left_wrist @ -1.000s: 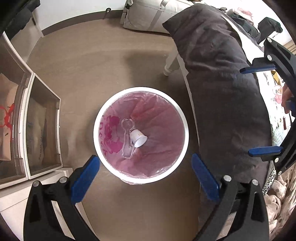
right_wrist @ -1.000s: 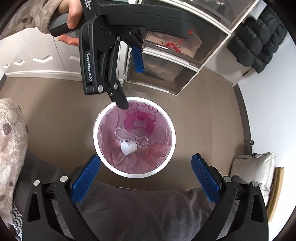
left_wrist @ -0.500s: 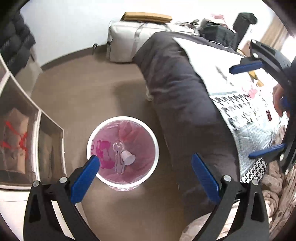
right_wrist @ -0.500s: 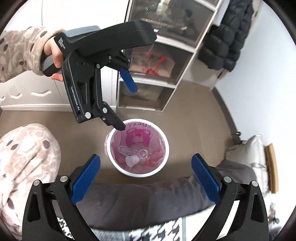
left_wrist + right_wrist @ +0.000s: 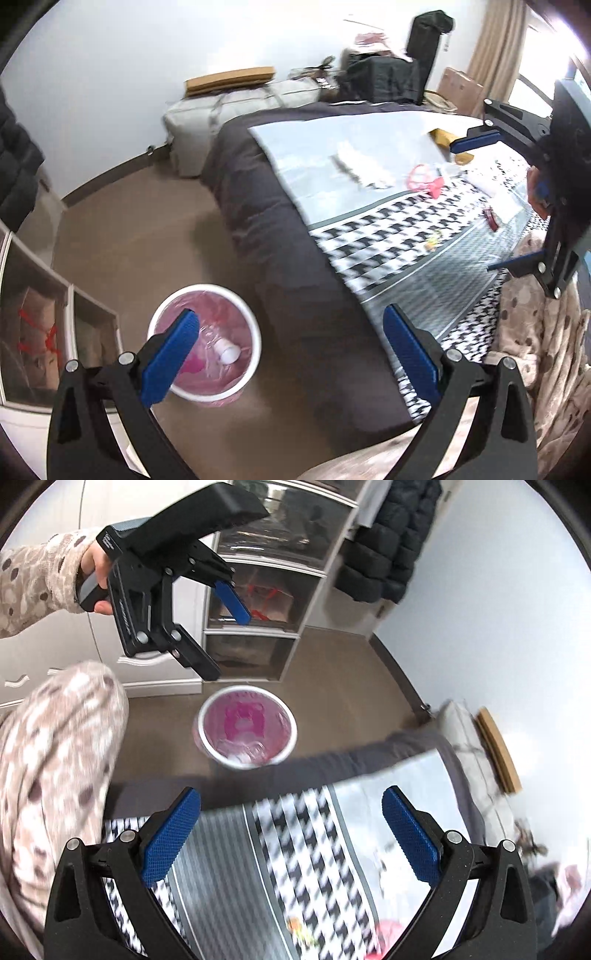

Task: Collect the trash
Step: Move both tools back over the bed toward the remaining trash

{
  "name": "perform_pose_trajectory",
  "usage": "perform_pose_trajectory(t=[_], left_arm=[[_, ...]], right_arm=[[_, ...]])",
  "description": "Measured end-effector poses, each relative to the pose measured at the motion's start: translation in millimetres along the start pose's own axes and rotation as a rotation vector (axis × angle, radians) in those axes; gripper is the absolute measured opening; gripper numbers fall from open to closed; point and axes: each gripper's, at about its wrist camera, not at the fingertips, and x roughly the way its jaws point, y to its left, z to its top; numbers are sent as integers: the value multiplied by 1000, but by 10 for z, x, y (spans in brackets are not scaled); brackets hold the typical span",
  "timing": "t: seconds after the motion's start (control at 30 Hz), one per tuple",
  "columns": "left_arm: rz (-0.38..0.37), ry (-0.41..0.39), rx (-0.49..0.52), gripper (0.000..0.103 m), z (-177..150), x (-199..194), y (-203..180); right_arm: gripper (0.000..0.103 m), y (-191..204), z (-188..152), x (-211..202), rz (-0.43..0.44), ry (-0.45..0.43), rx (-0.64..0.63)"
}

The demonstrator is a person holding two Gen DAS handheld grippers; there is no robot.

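Note:
A white bin [image 5: 251, 354] with a pink liner stands on the floor beside the bed; it also shows in the right wrist view [image 5: 291, 734]. A small white cup [image 5: 228, 350] and clear plastic lie inside it. My left gripper [image 5: 291, 350] is open and empty, raised above the bin and the bed edge. My right gripper [image 5: 291, 830] is open and empty over the bed. Trash lies on the bed cover: white crumpled paper [image 5: 360, 168], a pink wrapper [image 5: 424, 179], a small red item [image 5: 491, 218] and a small yellow scrap [image 5: 432, 240].
The bed [image 5: 295, 258] has a dark quilt and a houndstooth cover [image 5: 388, 236]. Clear drawers [image 5: 33, 332] stand left of the bin. A grey storage bag [image 5: 221, 122], black bags and a cardboard box sit along the far wall.
Both grippers have lifted and pulled back from the bin toward the bed. The bin looks smaller and the bed cover with its litter has come into view. Both stay open.

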Motion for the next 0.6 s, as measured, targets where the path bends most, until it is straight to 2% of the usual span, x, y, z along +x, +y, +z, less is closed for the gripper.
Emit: perform_pose_trajectory(t=[0.3,0.6], left_arm=[[-82,8,148,98,397,270,-906],[-166,80,274,98,534,782,-1674]], right_arm=[[96,-404,-867,-418,-88,54,141],[96,-674,-1673,-761,-132,125,266]])
